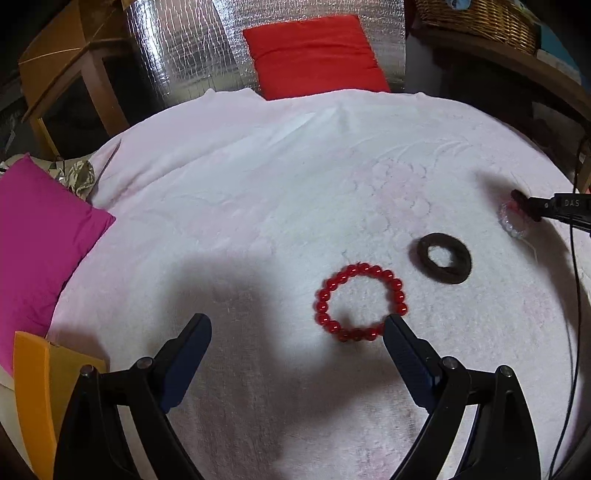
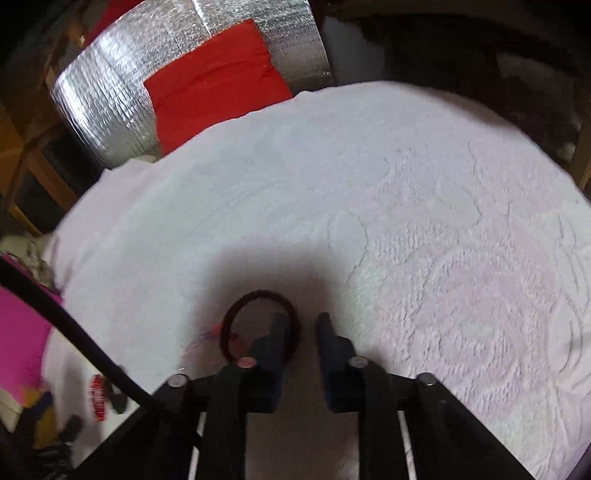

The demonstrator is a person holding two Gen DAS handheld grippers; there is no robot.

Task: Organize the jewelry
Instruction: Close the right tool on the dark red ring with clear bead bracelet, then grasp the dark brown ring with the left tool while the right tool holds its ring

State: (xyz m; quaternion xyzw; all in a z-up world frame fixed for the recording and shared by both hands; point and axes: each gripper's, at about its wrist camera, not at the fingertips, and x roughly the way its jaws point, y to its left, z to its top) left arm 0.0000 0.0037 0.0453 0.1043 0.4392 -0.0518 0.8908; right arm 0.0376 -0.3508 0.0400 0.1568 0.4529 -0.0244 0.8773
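A red bead bracelet [image 1: 360, 302] lies on the white towel [image 1: 258, 192]. My left gripper [image 1: 297, 325] is open just above the towel; its right finger [image 1: 402, 347] touches the bracelet's near right edge. A thick dark hair ring [image 1: 444, 257] lies right of the bracelet. My right gripper [image 1: 517, 201] shows at the far right, at a clear-and-pink bead bracelet [image 1: 512, 220]. In the right wrist view my right gripper [image 2: 301, 325] has its jaws a narrow gap apart; a thin dark band [image 2: 258, 325] hangs around its left finger [image 2: 275, 339], with blurred pink beads [image 2: 218, 334] beside it.
A magenta cushion [image 1: 40, 236] and an orange box [image 1: 40, 384] sit at the left. A red cushion [image 1: 314, 55] lies on silver foil matting [image 1: 177, 51] beyond the towel. A wicker basket [image 1: 480, 18] stands on a shelf at the back right. A black cable [image 1: 574, 295] hangs at the right.
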